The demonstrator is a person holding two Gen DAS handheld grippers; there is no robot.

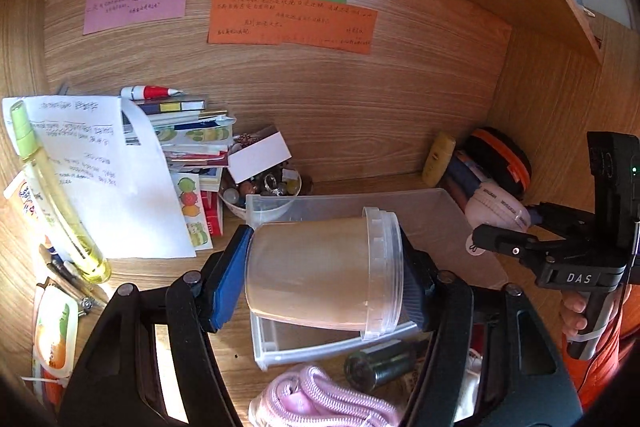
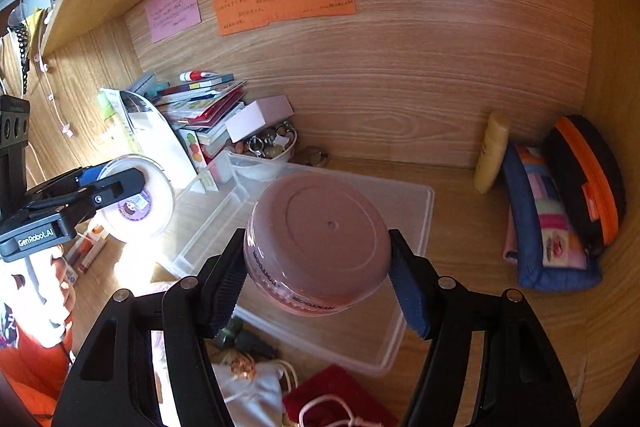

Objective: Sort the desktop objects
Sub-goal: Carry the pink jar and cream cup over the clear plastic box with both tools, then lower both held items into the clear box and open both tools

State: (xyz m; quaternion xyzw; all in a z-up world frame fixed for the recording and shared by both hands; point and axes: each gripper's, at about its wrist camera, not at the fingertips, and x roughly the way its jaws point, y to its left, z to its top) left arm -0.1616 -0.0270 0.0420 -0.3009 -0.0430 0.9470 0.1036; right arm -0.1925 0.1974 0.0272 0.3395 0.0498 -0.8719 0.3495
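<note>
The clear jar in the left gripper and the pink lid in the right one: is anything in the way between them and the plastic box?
Nothing visible is. The clear jar and pink lid hang above the open plastic box, which looks empty.

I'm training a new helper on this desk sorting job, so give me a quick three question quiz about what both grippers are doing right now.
1. True or false: the left gripper is empty.
2. What does the right gripper hold? A) the yellow tube B) the pink lid C) the orange note
3. Fill in: below both grippers on the desk lies a clear plastic ____.

Key
1. False: it is closed on the translucent jar, held sideways between the blue pads.
2. B: the pink lid sits between its pads; the yellow tube leans at the back wall and the orange note is stuck on it.
3. Tray: the clear tray.
</note>
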